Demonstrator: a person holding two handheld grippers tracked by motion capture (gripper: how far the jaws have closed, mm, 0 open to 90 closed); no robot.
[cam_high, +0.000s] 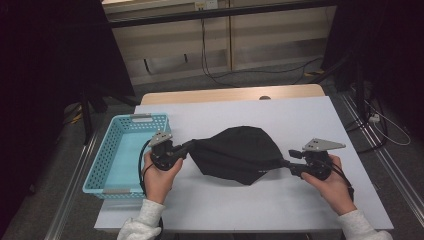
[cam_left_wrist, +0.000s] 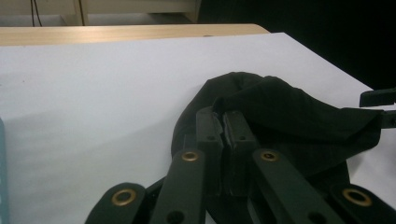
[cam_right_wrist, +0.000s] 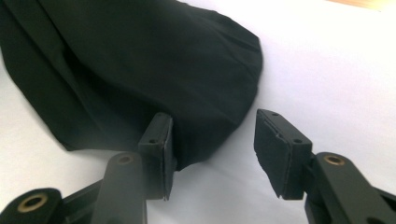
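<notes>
From the high view, a black cloth (cam_high: 237, 154) lies mid-desk on the white desk (cam_high: 300, 115), stretched between two hand-held tools. The left tongs (cam_high: 191, 145) meet its left corner; the right tongs (cam_high: 289, 162) sit at its right corner. A light blue basket (cam_high: 117, 150) stands at the desk's left edge, just beside the left hand (cam_high: 160, 177). Faint pale marks on the cloth are too small to read.

In the left gripper view, the left tongs (cam_left_wrist: 223, 122) are together, clamped on a fold of the black cloth (cam_left_wrist: 289, 112).

In the right gripper view, the right tongs (cam_right_wrist: 212, 140) stand apart; the black cloth (cam_right_wrist: 140, 60) rests against one pad, the other pad is clear of it.
</notes>
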